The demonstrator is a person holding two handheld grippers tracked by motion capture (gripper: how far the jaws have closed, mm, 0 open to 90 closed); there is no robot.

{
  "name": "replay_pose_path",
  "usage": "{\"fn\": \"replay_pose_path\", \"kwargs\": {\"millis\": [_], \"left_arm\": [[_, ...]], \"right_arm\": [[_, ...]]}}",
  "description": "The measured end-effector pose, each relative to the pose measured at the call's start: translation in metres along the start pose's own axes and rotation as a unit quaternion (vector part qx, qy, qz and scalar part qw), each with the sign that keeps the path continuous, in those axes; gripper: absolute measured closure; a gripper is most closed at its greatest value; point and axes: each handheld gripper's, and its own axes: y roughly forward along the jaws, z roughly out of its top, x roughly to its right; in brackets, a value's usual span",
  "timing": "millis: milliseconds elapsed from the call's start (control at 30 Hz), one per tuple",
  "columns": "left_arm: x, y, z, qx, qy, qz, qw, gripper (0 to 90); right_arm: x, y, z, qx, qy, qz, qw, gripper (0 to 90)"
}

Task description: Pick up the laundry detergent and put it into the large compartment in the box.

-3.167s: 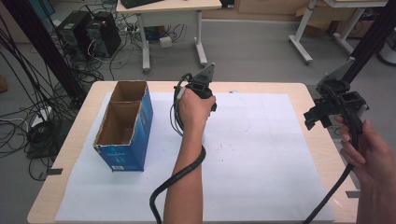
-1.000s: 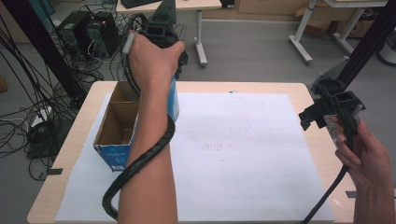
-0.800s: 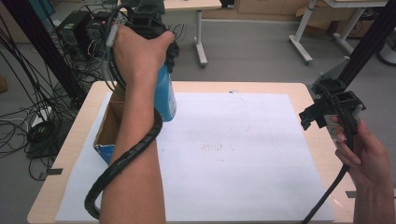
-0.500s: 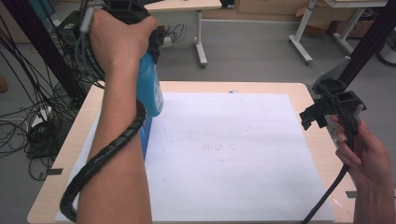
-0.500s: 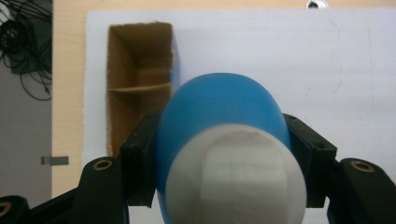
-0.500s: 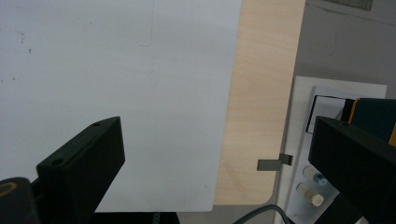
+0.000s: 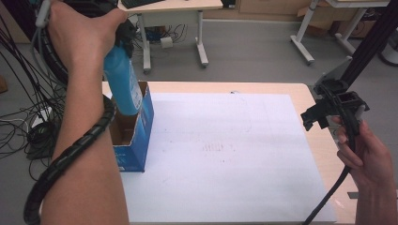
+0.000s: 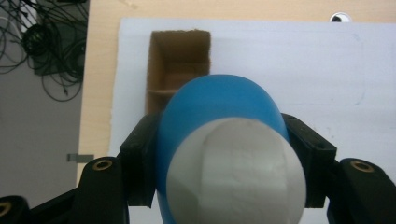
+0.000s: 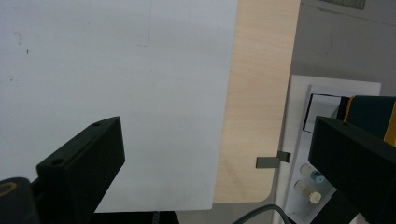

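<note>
Left gripper [image 8: 219, 186] is clamping a blue bottle [image 8: 219, 140] with a white cap [image 8: 233, 172]; both black jaws are pressing on the bottle's sides just below the cap, as the left gripper view shows, looking straight down past the cap. In the high view the left hand [image 7: 82, 33] is holding the bottle [image 7: 123, 86] upright above the box [image 7: 138, 140], its base hanging at about the height of the rim, over the far compartment; whether the base is touching the cardboard cannot be told. The box is sitting open-topped on the white sheet [image 7: 225, 154] near the left edge of the tabletop [image 7: 319, 154], a cardboard divider splitting it into a near and a far compartment.

Right gripper [image 7: 328, 110] is hanging idle off the right edge of the tabletop, jaws standing wide apart with nothing between them; the right gripper view is looking down on bare sheet and the tabletop corner.

Step in hand, as judged: bottle in the air at the box, so it is being carried either out of or into the far compartment; the pictures alone are not settling which. Next move calls for keeping the bottle upright and the grip firm. If lifting, raise it straight until the base is clearing the rim before moving sideways, else the light box could tip. If lowering, centre the base over the far compartment, clear of the divider.
</note>
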Motion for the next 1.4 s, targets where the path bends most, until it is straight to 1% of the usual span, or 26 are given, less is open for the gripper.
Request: {"fn": "replay_pose_path", "kwargs": {"millis": [33, 100, 133, 267, 400, 533, 700, 800, 1000, 1100, 1333, 1367, 1400], "left_arm": [[0.0, 0.002, 0.001, -0.002, 0.003, 0.007, 1.0, 38.1], [-0.003, 0.004, 0.001, -0.001, 0.003, 0.01, 0.9999, 38.1], [-0.005, 0.005, 0.001, 0.0, -0.002, 0.01, 0.9999, 38.1], [-0.017, 0.013, 0.001, -0.002, -0.007, 0.006, 1.0, 38.1], [-0.024, 0.023, -0.001, 0.002, -0.017, 0.01, 0.9998, 38.1], [-0.028, 0.031, -0.002, -0.001, -0.021, 0.018, 0.9996, 38.1], [-0.035, 0.042, -0.004, -0.005, -0.024, 0.02, 0.9995, 38.1], [-0.036, 0.049, -0.006, -0.006, -0.024, 0.021, 0.9995, 38.1], [-0.038, 0.065, -0.01, -0.011, -0.021, 0.019, 0.9995, 38.1], [-0.037, 0.072, -0.011, -0.014, -0.018, 0.02, 0.9995, 38.1], [-0.039, 0.087, -0.018, -0.01, -0.02, 0.017, 0.9996, 38.2], [-0.039, 0.09, -0.018, -0.013, -0.018, 0.017, 0.9996, 38.1], [-0.039, 0.092, -0.019, -0.012, -0.021, 0.016, 0.9996, 38.1]], "right_arm": [[-0.001, 0.0, 0.0, -0.001, 0.0, -0.001, 1.0, 3.2], [-0.001, 0.0, 0.0, -0.001, 0.0, -0.001, 1.0, 3.2], [-0.001, 0.0, -0.001, 0.0, -0.001, -0.002, 1.0, 3.2], [-0.001, 0.0, 0.0, -0.001, 0.002, -0.005, 1.0, 3.2], [-0.004, 0.001, 0.001, -0.003, 0.002, -0.008, 1.0, 3.2], [-0.006, 0.002, 0.003, -0.006, 0.0, -0.009, 0.9999, 3.2], [-0.005, 0.003, 0.005, -0.008, 0.001, -0.007, 0.9999, 3.2], [-0.006, 0.004, 0.005, -0.009, 0.002, -0.007, 0.9999, 3.2], [-0.008, 0.004, 0.004, -0.008, -0.004, -0.008, 0.9999, 3.2], [-0.006, 0.003, 0.003, -0.008, -0.002, -0.006, 0.9999, 3.2], [-0.001, 0.002, -0.001, -0.007, 0.005, -0.004, 1.0, 3.2], [-0.001, 0.002, -0.002, -0.006, 0.004, -0.004, 1.0, 3.2], [-0.001, 0.002, -0.002, -0.005, 0.002, -0.005, 1.0, 3.2]]}}
